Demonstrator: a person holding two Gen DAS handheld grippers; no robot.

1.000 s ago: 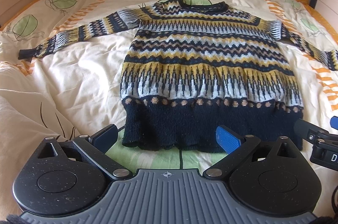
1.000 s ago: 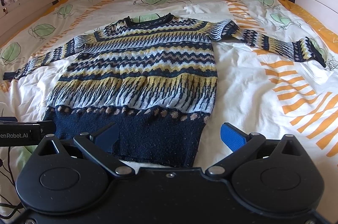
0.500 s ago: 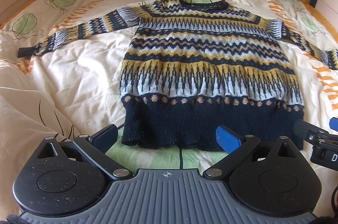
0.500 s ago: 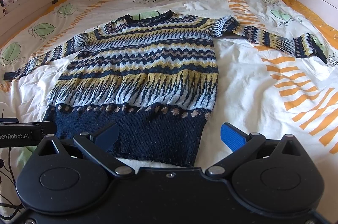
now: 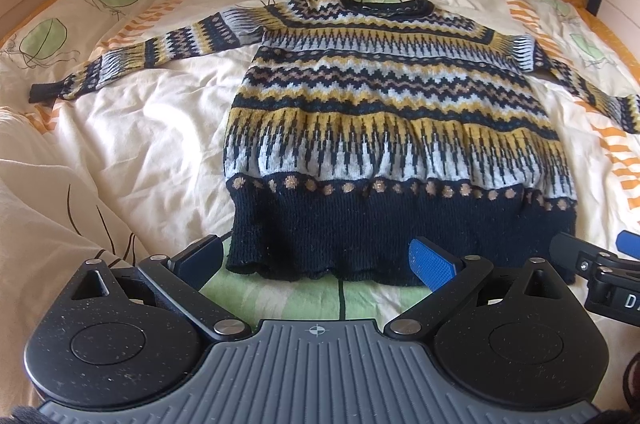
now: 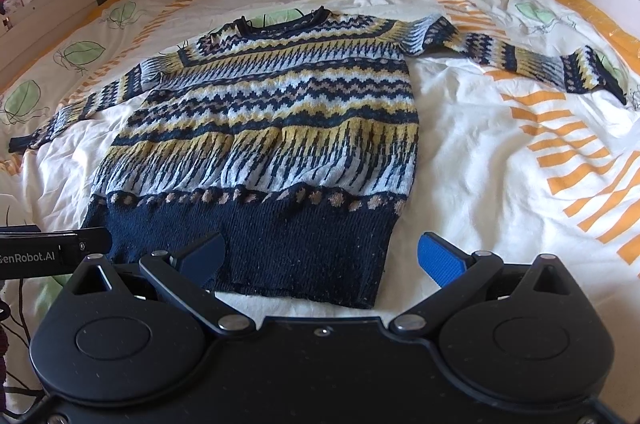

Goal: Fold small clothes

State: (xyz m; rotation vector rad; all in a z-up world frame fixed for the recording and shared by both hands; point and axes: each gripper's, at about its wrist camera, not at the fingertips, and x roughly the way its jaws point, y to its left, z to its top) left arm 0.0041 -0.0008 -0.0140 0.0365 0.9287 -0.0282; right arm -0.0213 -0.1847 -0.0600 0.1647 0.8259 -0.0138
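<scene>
Knitted sweater (image 5: 384, 127) lies flat ahead of both spread grippers (image 5: 316, 258) (image 6: 320, 256).

Left gripper (image 5: 316, 260) and right gripper (image 6: 320, 256) side by side, fingers spread wide, empty.

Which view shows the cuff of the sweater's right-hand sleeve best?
The right wrist view. There the whole sleeve lies stretched over the duvet to its dark cuff, fully in frame. In the left wrist view that sleeve runs to the picture's right edge, and the cuff is cut off.
</scene>
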